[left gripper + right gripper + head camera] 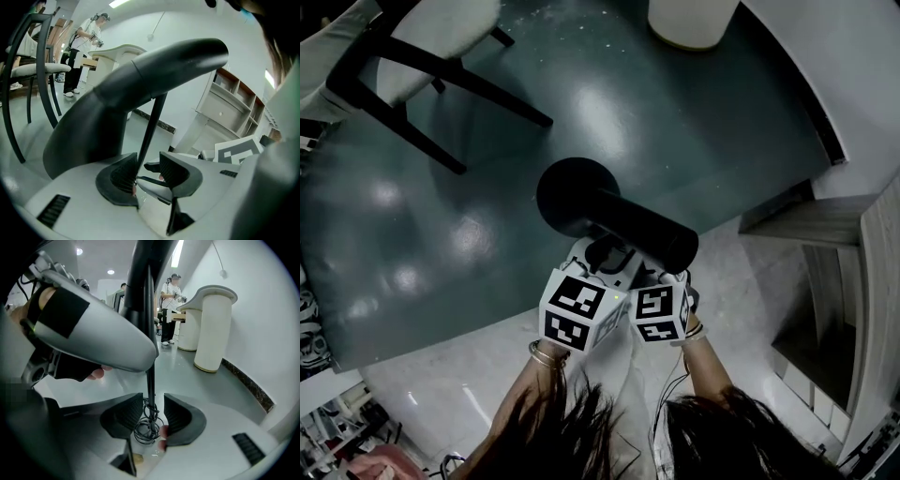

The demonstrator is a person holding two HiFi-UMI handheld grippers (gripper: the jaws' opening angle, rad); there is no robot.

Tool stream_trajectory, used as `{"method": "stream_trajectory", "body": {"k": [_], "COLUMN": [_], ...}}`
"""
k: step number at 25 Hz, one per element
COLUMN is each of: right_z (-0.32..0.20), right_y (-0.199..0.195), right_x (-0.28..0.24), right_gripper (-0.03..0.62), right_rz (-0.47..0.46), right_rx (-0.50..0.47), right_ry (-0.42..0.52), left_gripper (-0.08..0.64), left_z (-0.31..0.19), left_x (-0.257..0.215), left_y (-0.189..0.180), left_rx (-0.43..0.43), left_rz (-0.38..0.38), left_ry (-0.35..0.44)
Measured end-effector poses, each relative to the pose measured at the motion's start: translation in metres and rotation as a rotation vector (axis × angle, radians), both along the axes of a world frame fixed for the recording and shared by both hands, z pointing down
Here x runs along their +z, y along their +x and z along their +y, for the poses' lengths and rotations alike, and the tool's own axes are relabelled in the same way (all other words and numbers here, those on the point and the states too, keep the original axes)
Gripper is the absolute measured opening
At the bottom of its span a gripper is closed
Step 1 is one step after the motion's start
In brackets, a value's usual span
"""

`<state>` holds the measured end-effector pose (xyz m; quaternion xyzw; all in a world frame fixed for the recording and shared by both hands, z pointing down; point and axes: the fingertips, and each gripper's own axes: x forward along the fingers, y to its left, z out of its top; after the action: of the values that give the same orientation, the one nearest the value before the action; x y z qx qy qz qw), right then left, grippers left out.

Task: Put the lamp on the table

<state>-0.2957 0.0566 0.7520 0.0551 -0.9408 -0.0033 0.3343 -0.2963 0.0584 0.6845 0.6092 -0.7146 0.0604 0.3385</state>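
Note:
The black lamp shows from above as a round disc (pixel 575 192) joined to a thick dark cylinder (pixel 652 234), right in front of both grippers. In the left gripper view its big curved body (pixel 122 103) fills the middle. The thin black rod (pixel 151 126) runs down between the jaws of my left gripper (pixel 147 173). It lies against the left pad, with a gap to the right pad. My right gripper (pixel 152 417) has the same rod (pixel 150 380) and a coil of cord (pixel 147 427) between its pads, with a gap on each side. Both grippers sit side by side, the left gripper (pixel 605 258) and the right gripper (pixel 664 272).
A glossy white surface (pixel 469 384) lies under my hands, and dark teal floor (pixel 441 225) lies beyond it. A black-framed chair (pixel 412 66) stands at the far left and a white pedestal (pixel 213 329) at the back. A wooden shelf unit (pixel 234 103) is at the right. People (pixel 171 305) stand far off.

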Motion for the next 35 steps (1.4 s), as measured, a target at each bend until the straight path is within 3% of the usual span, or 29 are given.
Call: {"method": "stream_trajectory", "body": {"k": [24, 35], "right_z": [0.001, 0.004], "right_y": [-0.012, -0.019], "right_x": [0.026, 0.020], "right_gripper": [0.124, 0.080], "right_rz": [-0.025, -0.089], "right_rx": [-0.057, -0.128], "right_ry": [-0.102, -0.147], "left_gripper": [0.135, 0.132], "left_z": [-0.011, -0.015], "left_x": [0.012, 0.020], "left_y": [-0.001, -0.007], "left_rx": [-0.025, -0.052], "left_rz": [-0.090, -0.173], "left_ry": [-0.031, -0.094]}}
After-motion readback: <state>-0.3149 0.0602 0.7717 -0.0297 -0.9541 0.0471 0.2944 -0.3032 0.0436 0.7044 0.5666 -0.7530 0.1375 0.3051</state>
